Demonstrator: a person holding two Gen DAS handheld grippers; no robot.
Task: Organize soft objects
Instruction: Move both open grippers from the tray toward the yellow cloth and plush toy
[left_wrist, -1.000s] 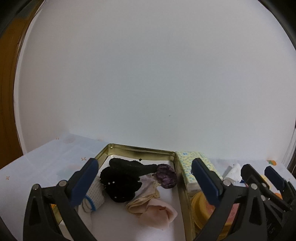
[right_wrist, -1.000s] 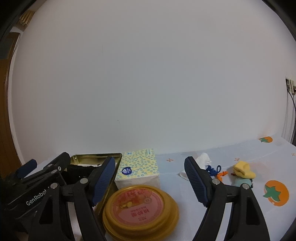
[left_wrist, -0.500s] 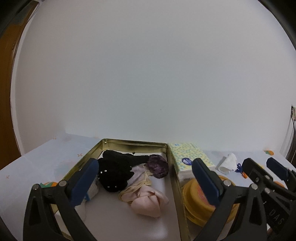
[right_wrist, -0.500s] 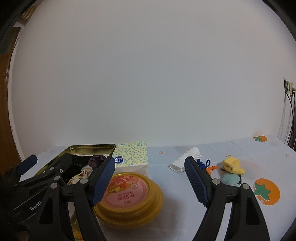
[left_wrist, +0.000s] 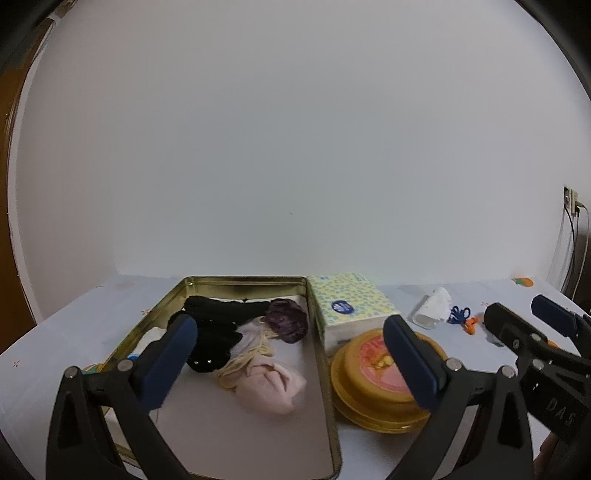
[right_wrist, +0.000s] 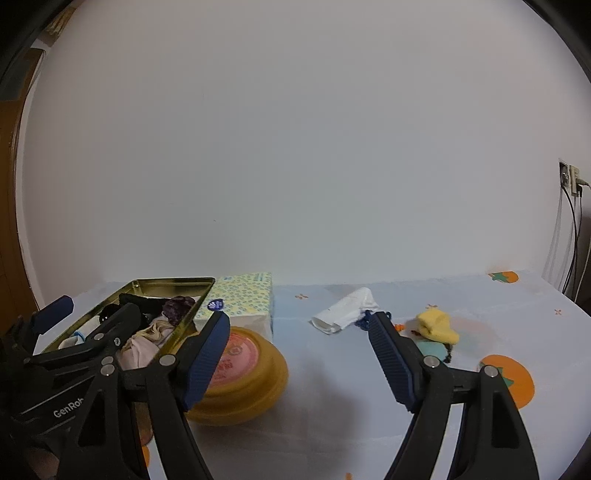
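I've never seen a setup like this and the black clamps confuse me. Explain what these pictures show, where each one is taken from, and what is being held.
There is no robot here. A person holds a two-finger clamp in each hand, and each clamp carries a wide-angle camera that looks forward along its fingers.

The left camera's picture shows the left gripper, open and empty, above a gold tin. In the tin lie a black cloth, a purple scrunchie and a pink cloth.

The right camera's picture shows the right gripper, also open and empty. On the tablecloth are a tissue pack, a round yellow lid, a white cloth, a yellow sock and a pale blue item.

Nothing is held.
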